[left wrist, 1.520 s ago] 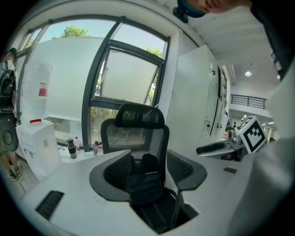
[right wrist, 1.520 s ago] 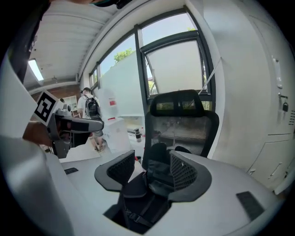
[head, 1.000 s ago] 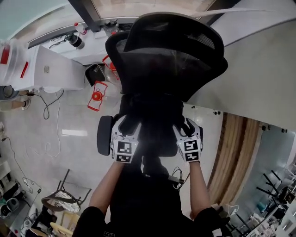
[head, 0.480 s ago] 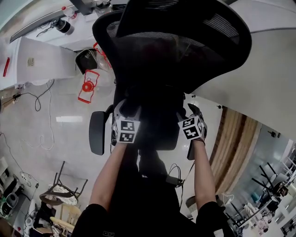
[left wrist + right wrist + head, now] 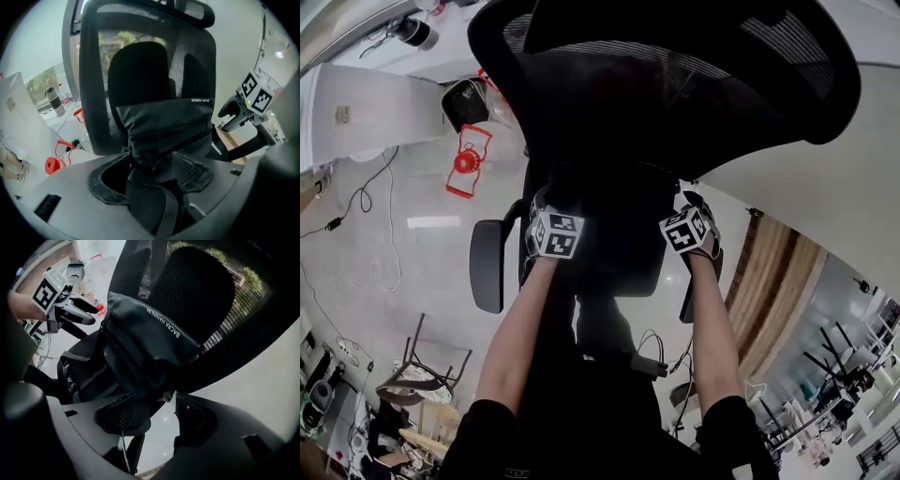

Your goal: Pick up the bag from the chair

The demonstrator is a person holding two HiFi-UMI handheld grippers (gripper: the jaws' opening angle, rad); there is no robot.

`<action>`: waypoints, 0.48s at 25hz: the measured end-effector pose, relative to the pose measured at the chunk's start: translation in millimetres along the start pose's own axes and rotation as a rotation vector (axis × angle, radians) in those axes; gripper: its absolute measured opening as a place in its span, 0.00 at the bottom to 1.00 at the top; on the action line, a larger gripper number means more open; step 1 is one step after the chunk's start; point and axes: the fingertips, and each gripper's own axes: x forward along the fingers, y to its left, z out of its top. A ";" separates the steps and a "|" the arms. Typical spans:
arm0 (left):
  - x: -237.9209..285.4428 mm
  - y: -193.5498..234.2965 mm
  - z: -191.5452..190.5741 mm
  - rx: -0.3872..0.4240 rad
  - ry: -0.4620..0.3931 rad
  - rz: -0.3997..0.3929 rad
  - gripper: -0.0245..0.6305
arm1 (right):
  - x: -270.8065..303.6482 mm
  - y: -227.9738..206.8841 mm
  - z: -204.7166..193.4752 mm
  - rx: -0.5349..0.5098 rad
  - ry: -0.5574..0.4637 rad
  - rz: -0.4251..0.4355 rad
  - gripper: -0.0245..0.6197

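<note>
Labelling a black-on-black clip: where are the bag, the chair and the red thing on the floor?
bag (image 5: 164, 124): left gripper view, its front panel.
chair (image 5: 95, 110): left gripper view, left side of mesh backrest.
red thing (image 5: 467, 161): head view, its round middle.

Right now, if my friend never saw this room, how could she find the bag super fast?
Find the big black office chair with the see-through mesh back. The bag stands right in front of that back. It is smooth, crumpled black fabric with a small line of white letters near its top, not holey like the mesh.
</note>
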 end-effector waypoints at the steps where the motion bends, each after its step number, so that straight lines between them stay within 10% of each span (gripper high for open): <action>1: 5.7 2.0 -3.9 -0.008 0.013 0.002 0.43 | 5.5 -0.9 -1.6 -0.019 0.017 -0.004 0.41; 12: 32.0 30.9 -32.6 -0.034 0.089 0.052 0.45 | 46.4 -4.3 -17.0 -0.142 0.133 0.025 0.41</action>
